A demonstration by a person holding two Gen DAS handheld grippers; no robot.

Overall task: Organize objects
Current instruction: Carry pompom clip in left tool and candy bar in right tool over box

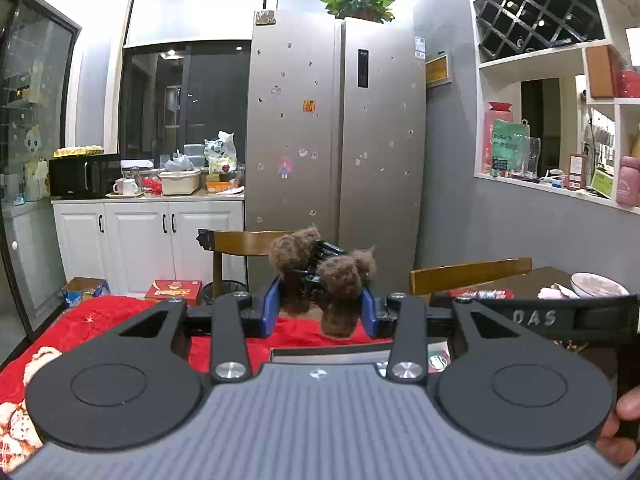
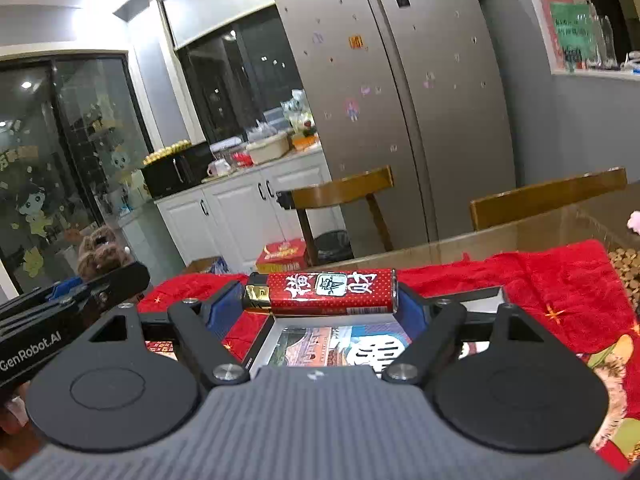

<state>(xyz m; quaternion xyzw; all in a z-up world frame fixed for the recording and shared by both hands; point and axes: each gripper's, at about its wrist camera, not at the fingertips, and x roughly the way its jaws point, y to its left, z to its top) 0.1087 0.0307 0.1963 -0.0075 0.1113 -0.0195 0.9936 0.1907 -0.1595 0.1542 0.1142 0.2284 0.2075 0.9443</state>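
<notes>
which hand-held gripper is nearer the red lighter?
Right hand-held gripper: it clamps the red lighter end to end. Left hand-held gripper holds a brown fuzzy toy, off beside.

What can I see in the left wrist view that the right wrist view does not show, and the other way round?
Only the left wrist view shows the wine rack, the potted plant and a bowl. Only the right wrist view shows the red lighter clamped in the right gripper. Both show the fridge, the red cloth and the brown plush toy in the left gripper.
</notes>
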